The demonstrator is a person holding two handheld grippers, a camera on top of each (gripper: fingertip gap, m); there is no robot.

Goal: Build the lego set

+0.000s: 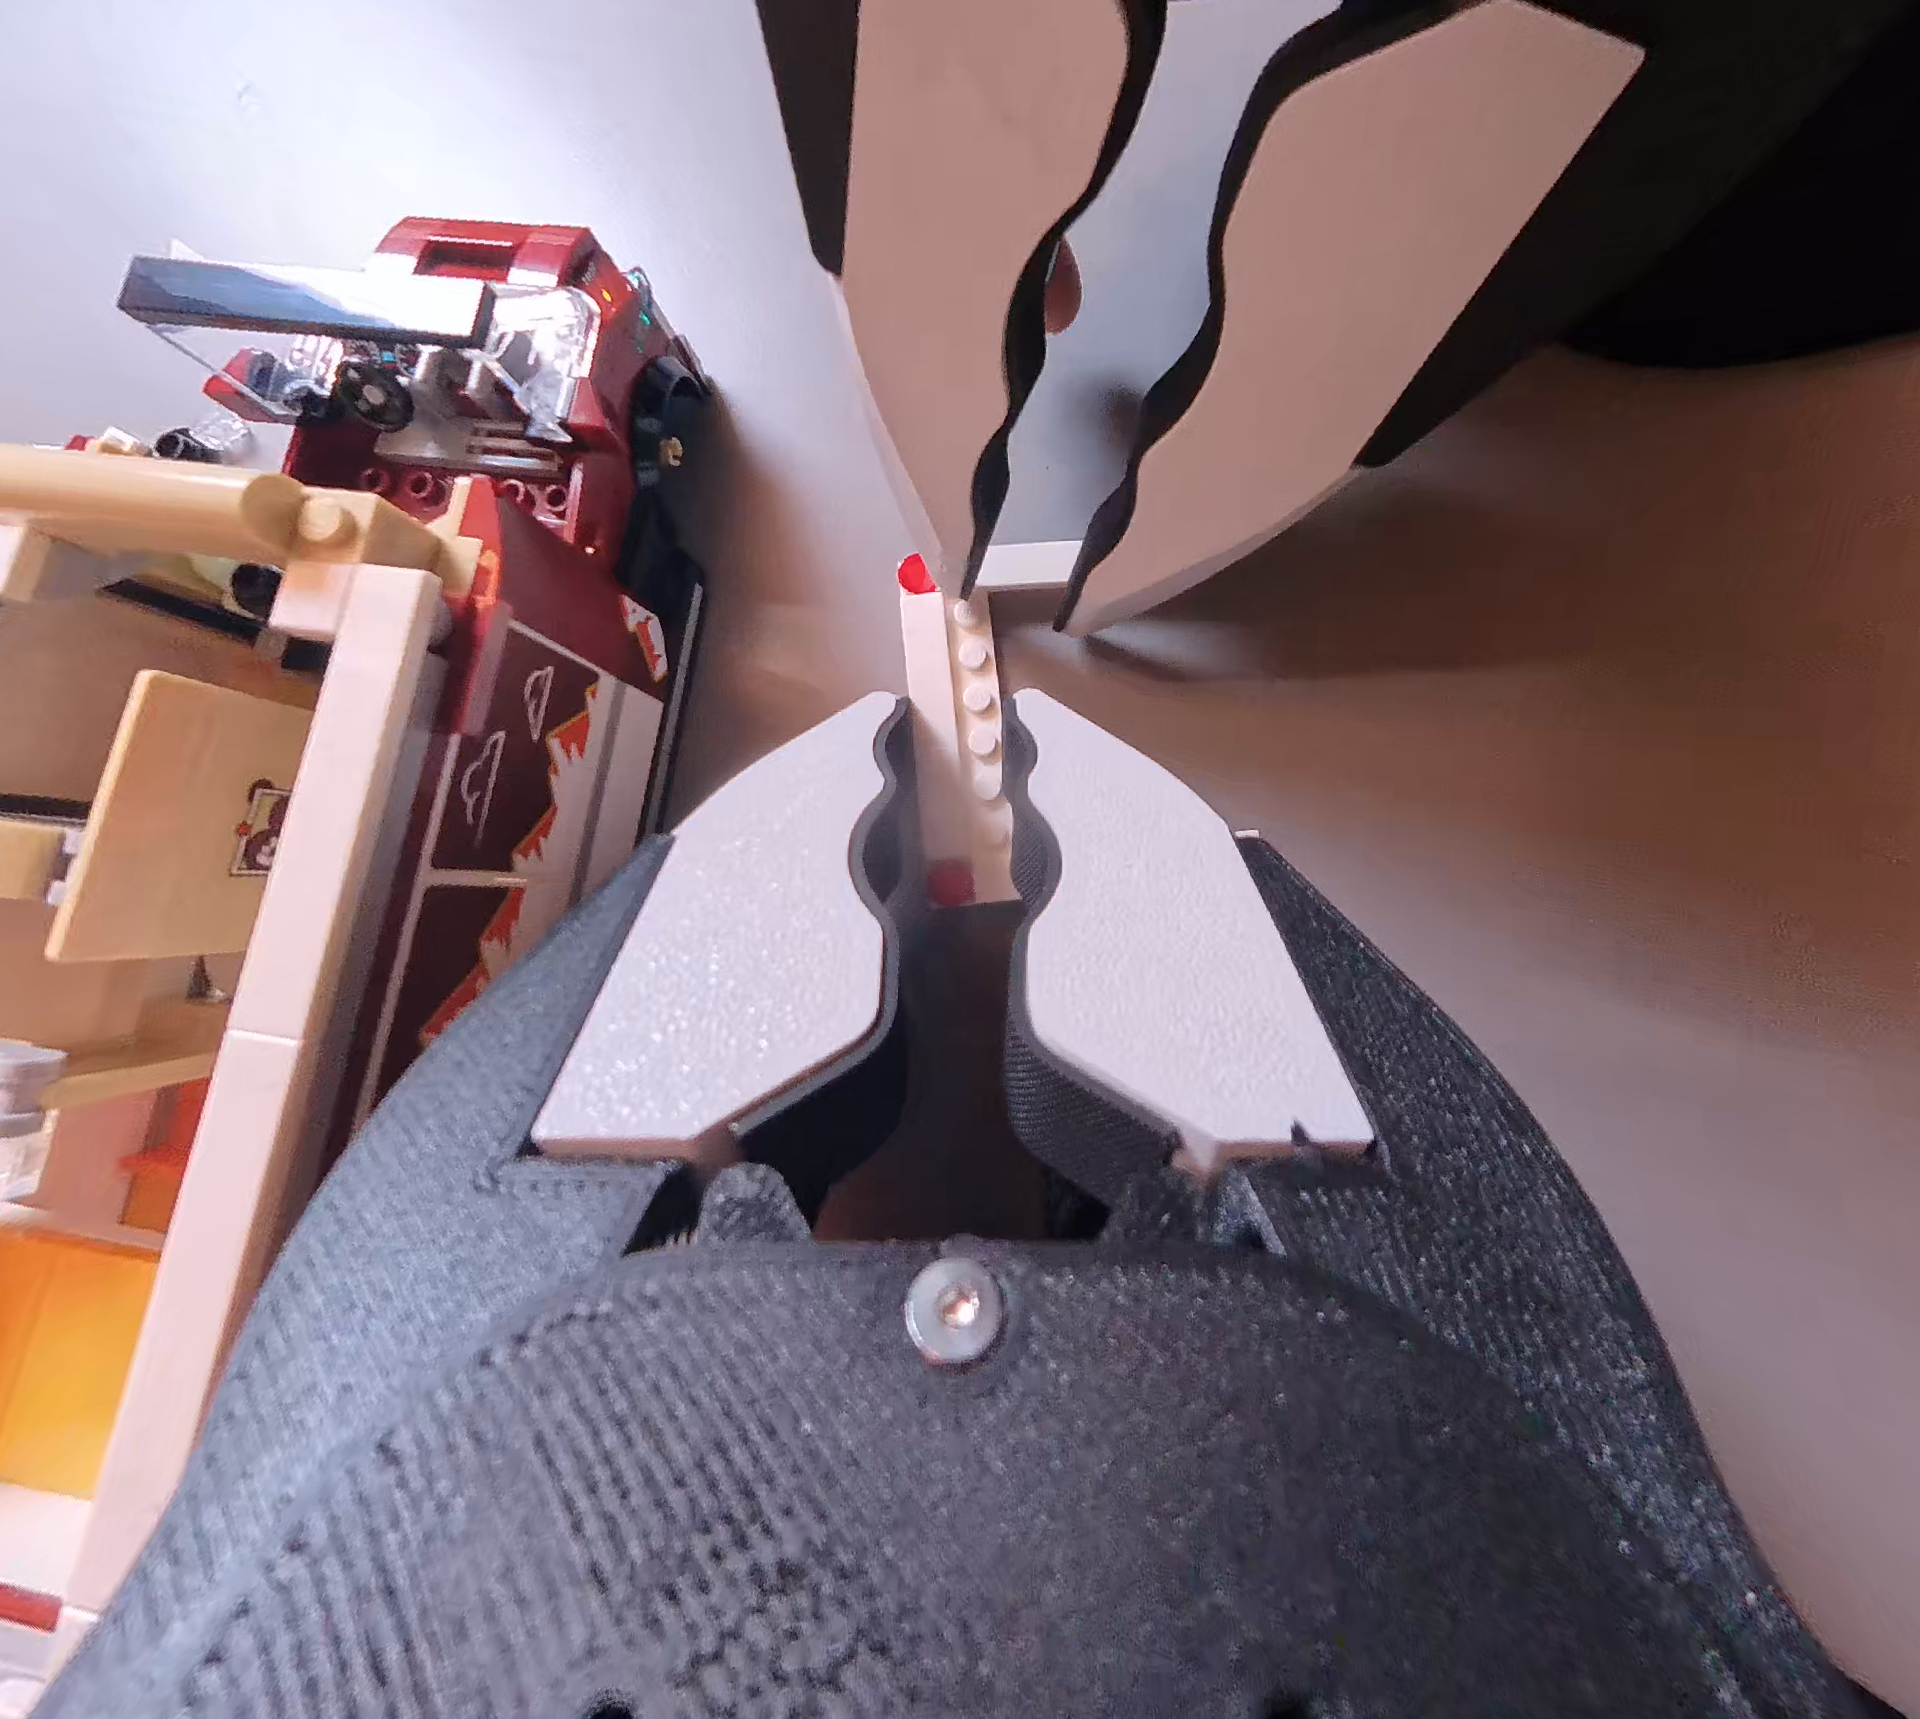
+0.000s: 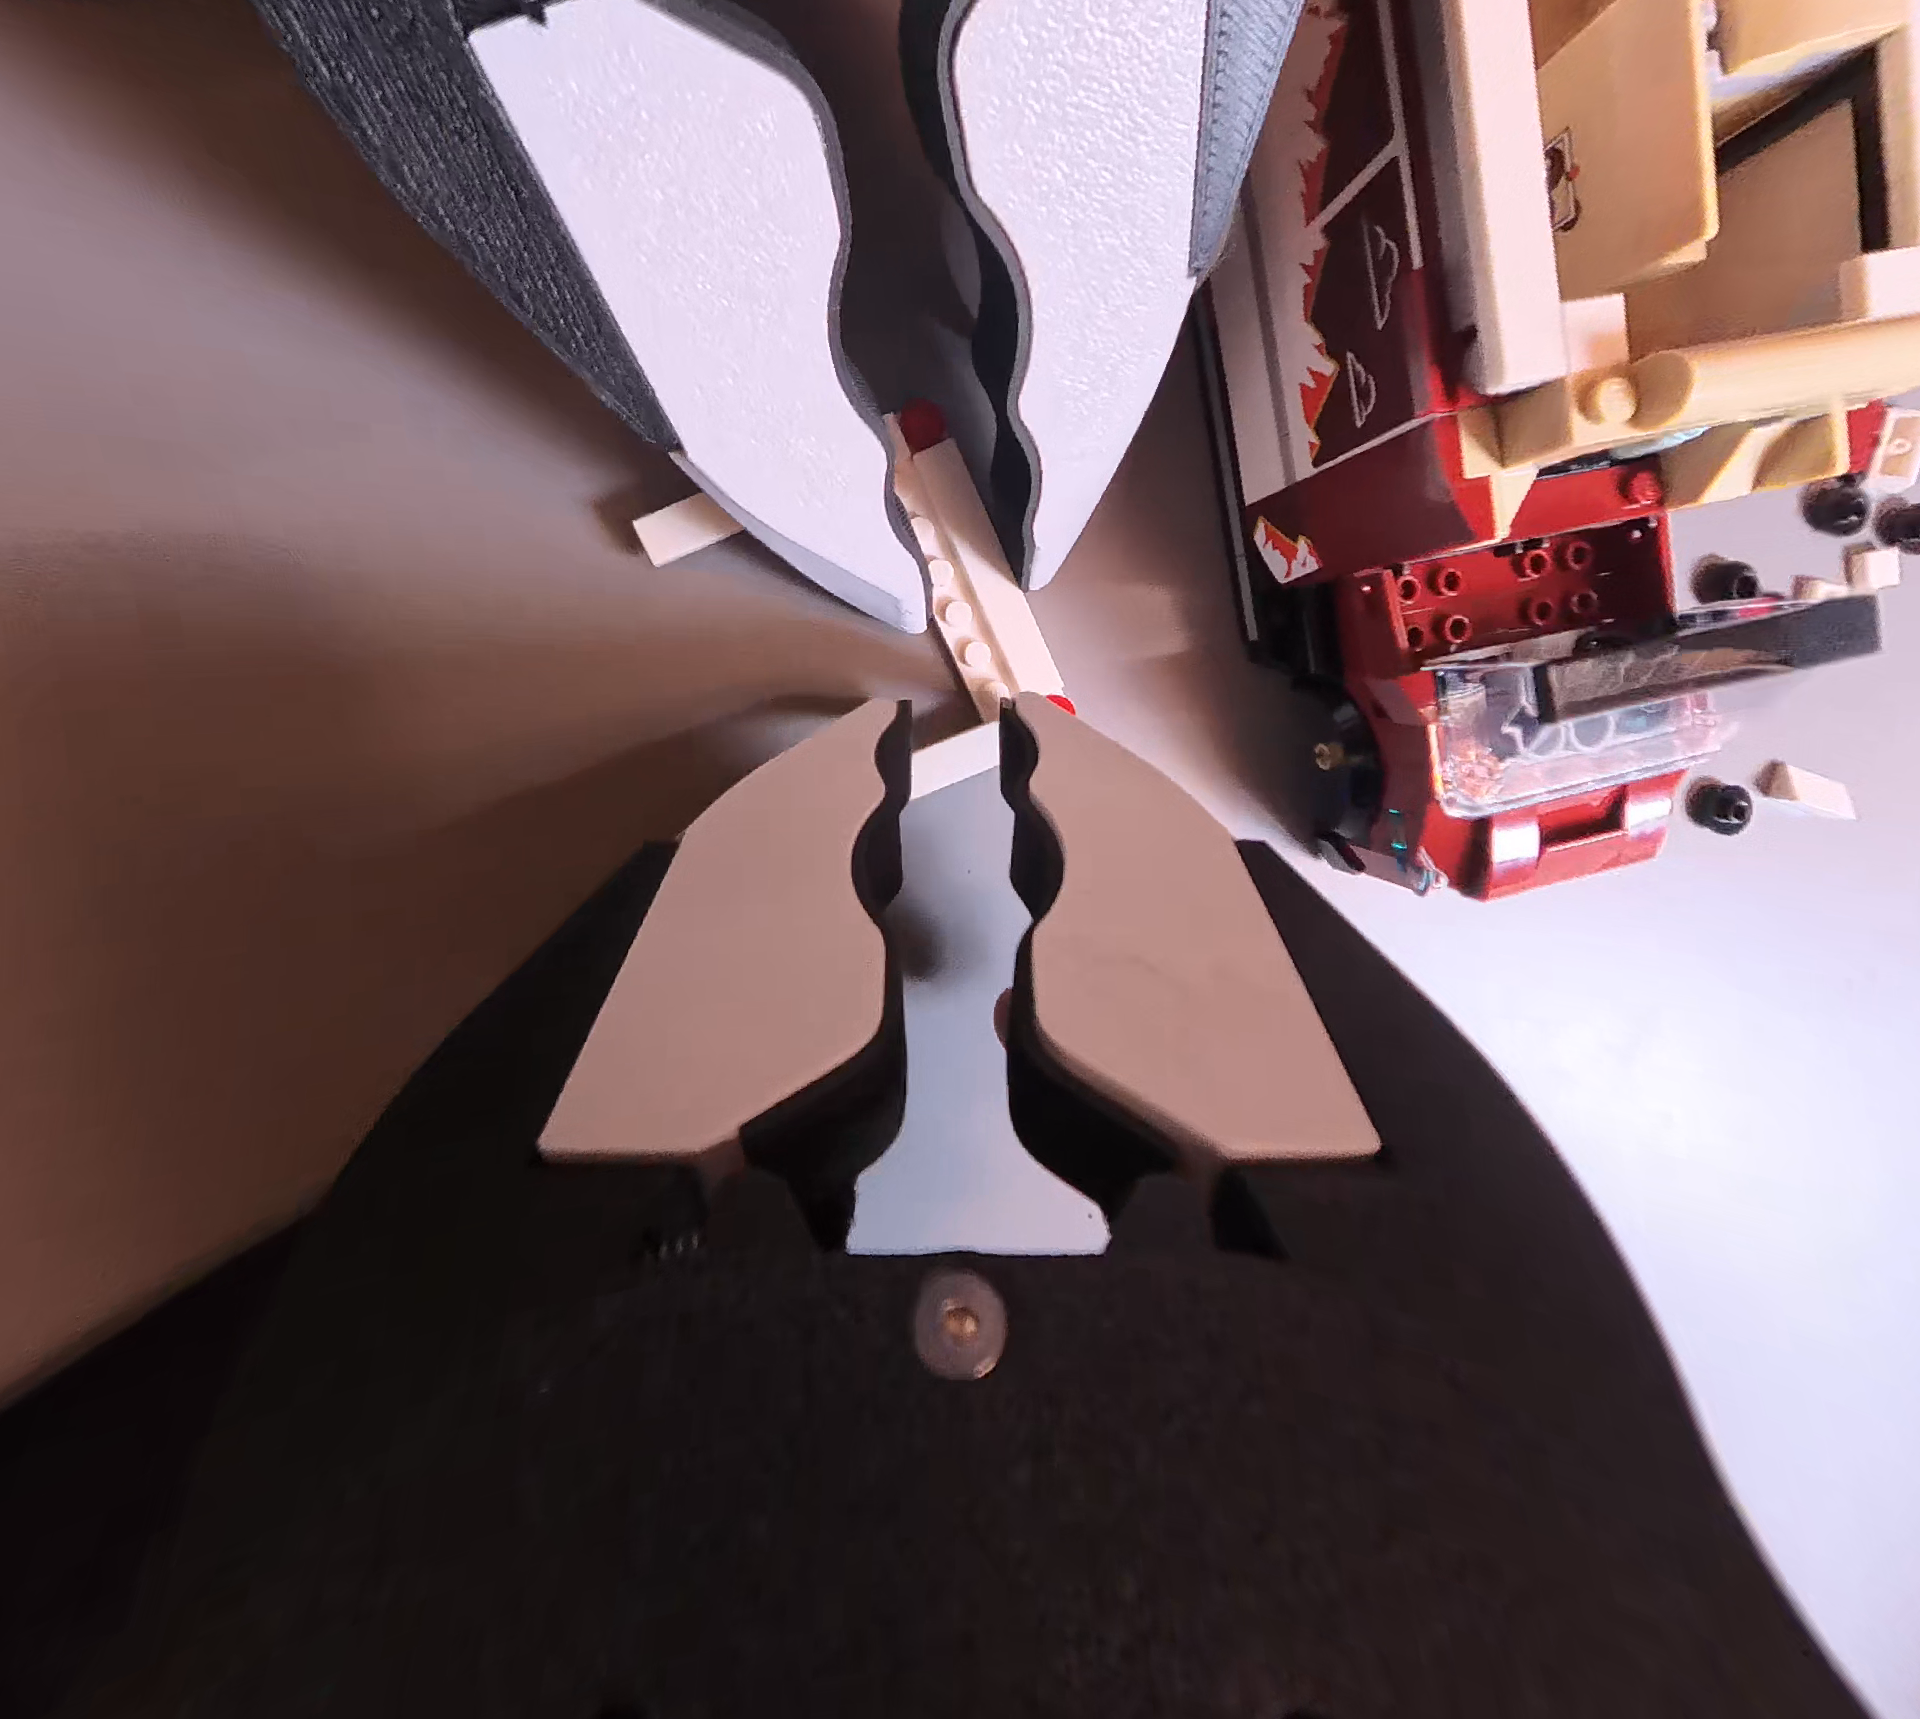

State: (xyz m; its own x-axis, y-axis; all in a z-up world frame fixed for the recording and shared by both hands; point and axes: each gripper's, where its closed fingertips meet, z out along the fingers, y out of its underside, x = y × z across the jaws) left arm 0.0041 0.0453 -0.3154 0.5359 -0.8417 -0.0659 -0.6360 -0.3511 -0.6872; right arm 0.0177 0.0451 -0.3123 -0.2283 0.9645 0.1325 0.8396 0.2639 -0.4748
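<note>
White studded strip (image 1: 971, 724) with red round tips, dark-red and tan brick model (image 2: 1538, 381), pale tabletop (image 2: 1558, 1150)

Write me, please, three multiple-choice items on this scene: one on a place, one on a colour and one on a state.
1. In the left wrist view, where does the dark red brick-built vehicle stand?
A. left of the left tongs
B. right of them
C. between their fingers

2. What colour are the round pieces at the ends of the white studded strip?
A. blue
B. red
C. green

3. In what state are the left tongs?
A. wide open and bare
B. closed on the white studded strip
C. closed on a black wheel

Answers: 1 A, the vehicle fills the left side of that view; 2 B, both end pieces show red; 3 B, the strip sits clamped between both fingers.
</note>
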